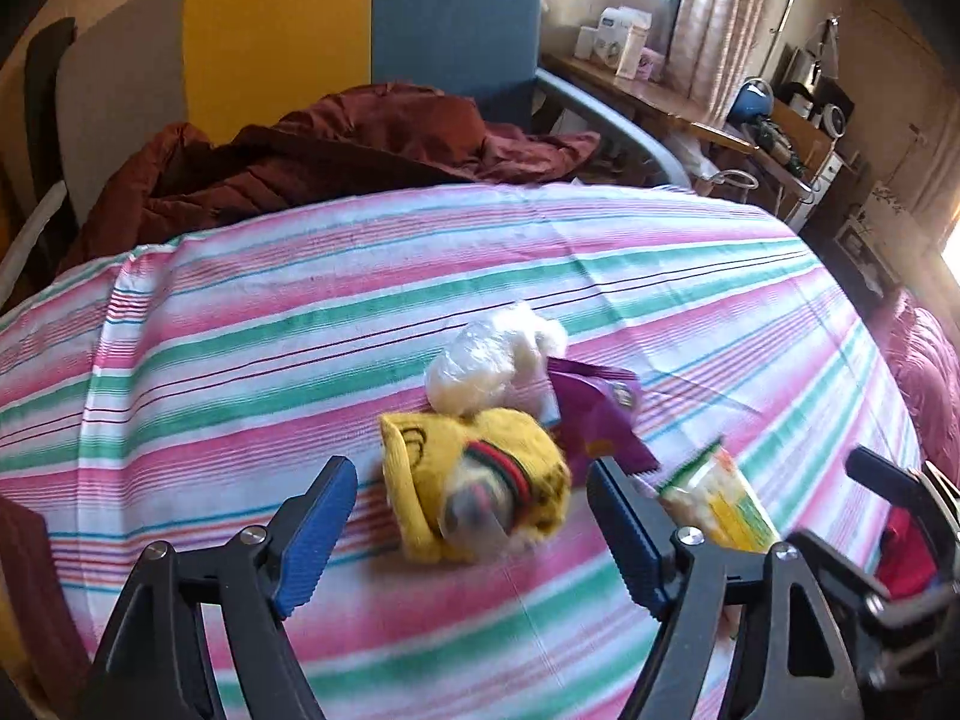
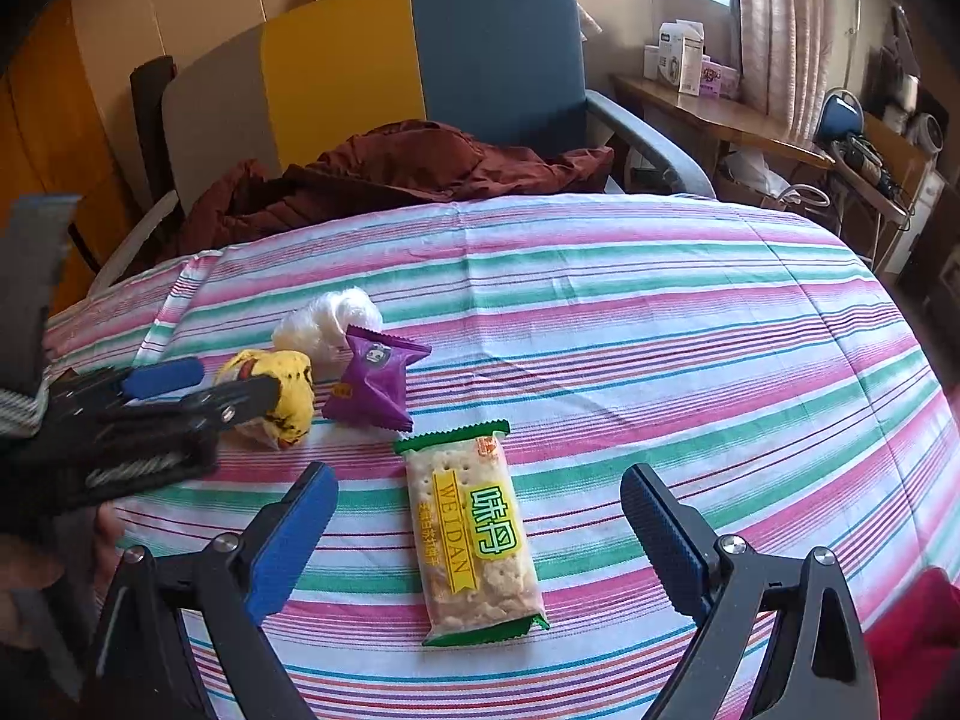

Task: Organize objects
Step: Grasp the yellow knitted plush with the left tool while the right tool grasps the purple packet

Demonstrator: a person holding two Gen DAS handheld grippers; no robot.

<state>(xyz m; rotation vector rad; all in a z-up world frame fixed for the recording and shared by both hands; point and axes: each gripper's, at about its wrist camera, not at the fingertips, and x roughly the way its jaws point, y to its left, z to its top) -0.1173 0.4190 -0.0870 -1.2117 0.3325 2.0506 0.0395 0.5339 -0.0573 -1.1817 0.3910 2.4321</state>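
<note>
Snacks: we saw four small items bunched near the left part of the striped cloth (image 2: 600,276), toward its near edge.
Cracker pack: the green-edged cracker pack (image 2: 474,540) lay flat, lengthwise toward us, nearest the near edge and apart from the other three.
Purple packet: the purple packet (image 2: 375,387) sat just beyond the cracker pack's far end, tilted, beside the yellow one.
Yellow bundle: the yellow bundle (image 1: 480,486) sat left of the purple packet; in the left wrist view it was blurred, with a red and green band across it.
White bundle: the white bundle (image 2: 330,318) in clear wrap rested behind the yellow and purple ones, touching or almost touching both; we could not tell which.
Left gripper: we had the left gripper (image 1: 471,510) spread wide, its blue pads either side of the yellow bundle, gripping nothing.
Right gripper: we had the right gripper (image 2: 480,504) spread wide too, straddling the cracker pack with gaps on both sides.
Background: a dark red jacket (image 2: 390,174) was heaped at the cloth's far edge, in front of a chair (image 2: 492,54) with yellow and blue back panels.
</note>
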